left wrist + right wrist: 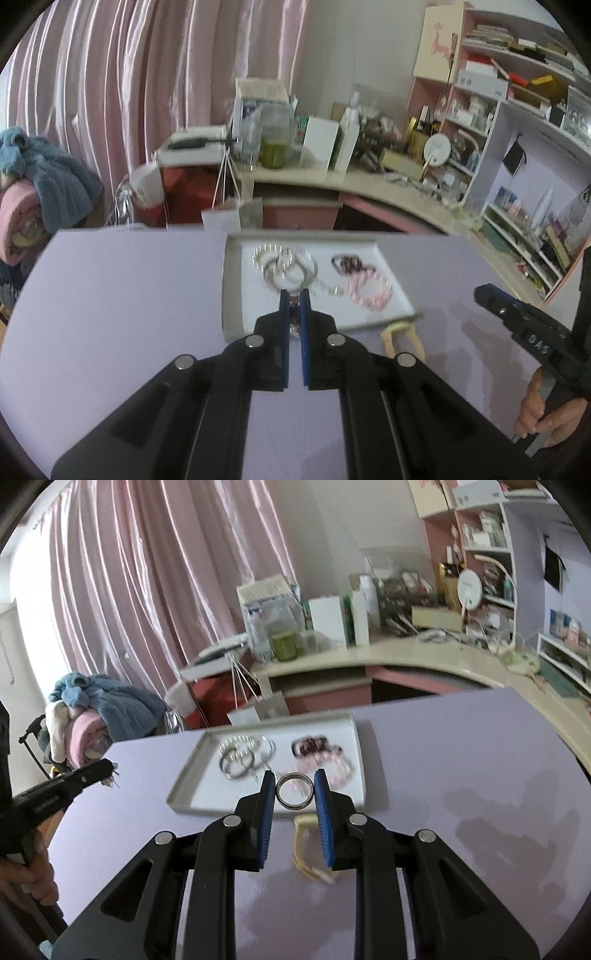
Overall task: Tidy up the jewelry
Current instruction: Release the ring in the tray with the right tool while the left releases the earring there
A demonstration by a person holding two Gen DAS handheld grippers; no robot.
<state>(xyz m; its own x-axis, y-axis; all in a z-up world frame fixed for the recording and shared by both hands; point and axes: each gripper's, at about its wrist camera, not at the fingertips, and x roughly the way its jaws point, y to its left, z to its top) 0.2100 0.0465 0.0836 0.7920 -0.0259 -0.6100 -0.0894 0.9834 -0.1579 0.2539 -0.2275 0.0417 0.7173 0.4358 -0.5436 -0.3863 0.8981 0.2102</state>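
Note:
A white tray on the lilac table holds silver bangles, a dark bead bracelet and a pink bead bracelet. My left gripper is shut on a small dangling jewelry piece above the tray's near edge; it shows at the left of the right wrist view. My right gripper is shut on a silver ring, held above the tray near its front edge. A cream watch-like band lies on the table in front of the tray.
The cream band also shows in the left wrist view. Behind the table stand a cluttered curved desk, shelves at right, pink curtains and a pile of blankets at left.

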